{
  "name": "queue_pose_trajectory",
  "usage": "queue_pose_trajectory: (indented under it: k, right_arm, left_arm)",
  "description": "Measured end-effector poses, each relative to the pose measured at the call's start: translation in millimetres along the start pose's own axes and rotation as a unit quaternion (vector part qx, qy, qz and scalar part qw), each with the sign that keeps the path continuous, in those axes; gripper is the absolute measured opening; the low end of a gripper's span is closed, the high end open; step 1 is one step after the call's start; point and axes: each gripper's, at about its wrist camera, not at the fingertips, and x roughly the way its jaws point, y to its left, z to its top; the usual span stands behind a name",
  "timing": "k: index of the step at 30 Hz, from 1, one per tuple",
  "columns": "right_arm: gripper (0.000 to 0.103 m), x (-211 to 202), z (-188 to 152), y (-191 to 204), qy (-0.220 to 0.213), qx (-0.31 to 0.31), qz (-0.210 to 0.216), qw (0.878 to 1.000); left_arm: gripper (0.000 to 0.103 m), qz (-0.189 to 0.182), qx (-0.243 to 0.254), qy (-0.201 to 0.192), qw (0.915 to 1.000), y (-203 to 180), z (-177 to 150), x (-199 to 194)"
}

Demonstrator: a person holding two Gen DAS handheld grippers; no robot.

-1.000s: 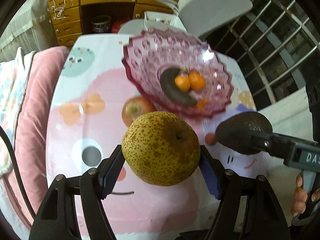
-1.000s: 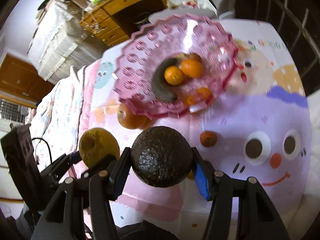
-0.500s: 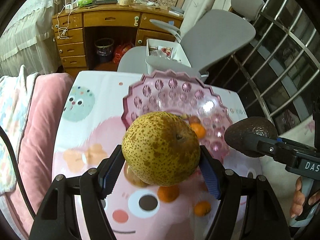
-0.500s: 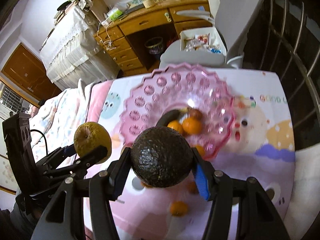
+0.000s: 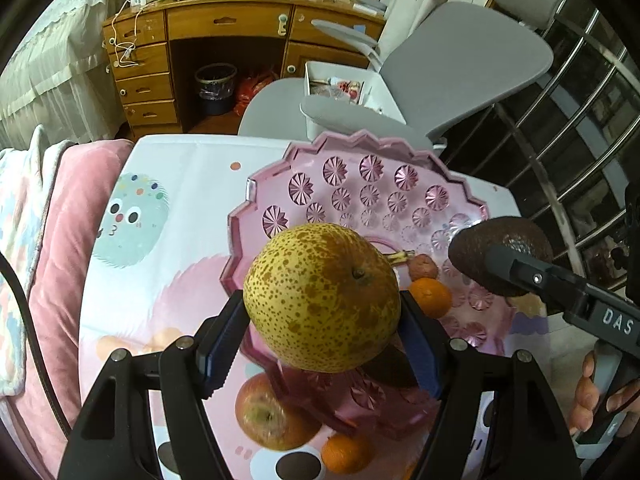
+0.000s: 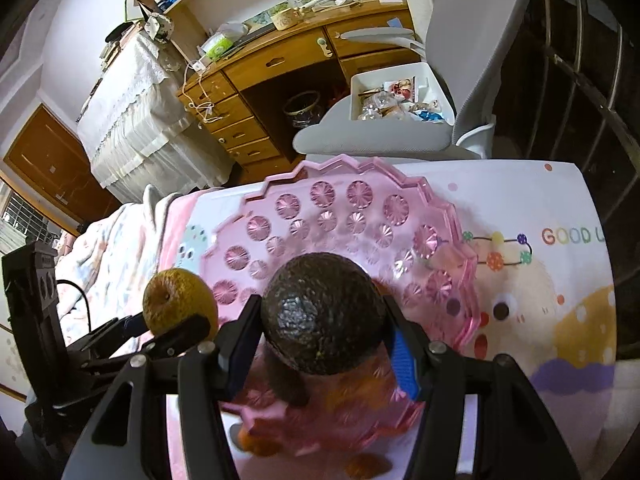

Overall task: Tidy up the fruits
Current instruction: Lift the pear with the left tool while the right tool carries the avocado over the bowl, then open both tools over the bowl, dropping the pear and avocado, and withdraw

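My left gripper (image 5: pixel 322 338) is shut on a speckled yellow-brown pear (image 5: pixel 322 298) and holds it above the near edge of the pink plastic fruit bowl (image 5: pixel 360 188). My right gripper (image 6: pixel 322 350) is shut on a dark avocado (image 6: pixel 324 312) over the same bowl (image 6: pixel 340 208). The avocado (image 5: pixel 500 252) shows at the right of the left wrist view, and the pear (image 6: pixel 178 302) at the left of the right wrist view. The bowl holds an orange mandarin (image 5: pixel 430 296), a small reddish fruit (image 5: pixel 422 268) and a dark banana, mostly hidden.
A red apple (image 5: pixel 272 414) and a mandarin (image 5: pixel 346 452) lie on the cartoon tablecloth (image 5: pixel 180 184) in front of the bowl. A grey office chair (image 5: pixel 452 64) and wooden desk (image 5: pixel 224 28) stand beyond the table. A pink cushion (image 5: pixel 60 240) lies at left.
Both grippers moved forward with their fruit over the bowl. The bowl now fills the views' middle and the loose apple and mandarins have slid to the bottom.
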Motion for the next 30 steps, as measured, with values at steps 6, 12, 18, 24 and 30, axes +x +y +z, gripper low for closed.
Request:
queue_pose_trajectory:
  k: [6, 12, 18, 24, 30]
  right_arm:
    - [0.058, 28, 5, -13, 0.014, 0.021, 0.006, 1.0]
    - [0.059, 45, 7, -20, 0.028, 0.033, 0.007, 0.999]
    - [0.06, 41, 12, -17, 0.016, 0.031, 0.013, 0.999]
    - [0.066, 30, 12, -8, 0.012, 0.03, 0.016, 0.999]
    - [0.068, 6, 5, -6, -0.007, 0.044, 0.018, 0.999]
  left_arm:
    - [0.072, 0.004, 0.002, 0.012, 0.9999, -2, 3, 19]
    - [0.072, 0.009, 0.007, 0.026, 0.9996, -2, 6, 33]
    - [0.073, 0.013, 0.004, 0.046, 0.9989, -3, 7, 42]
    - [0.09, -0.005, -0.004, 0.028, 0.9996, -6, 5, 30]
    - [0.093, -0.003, 0.0, 0.01, 1.0, -7, 4, 11]
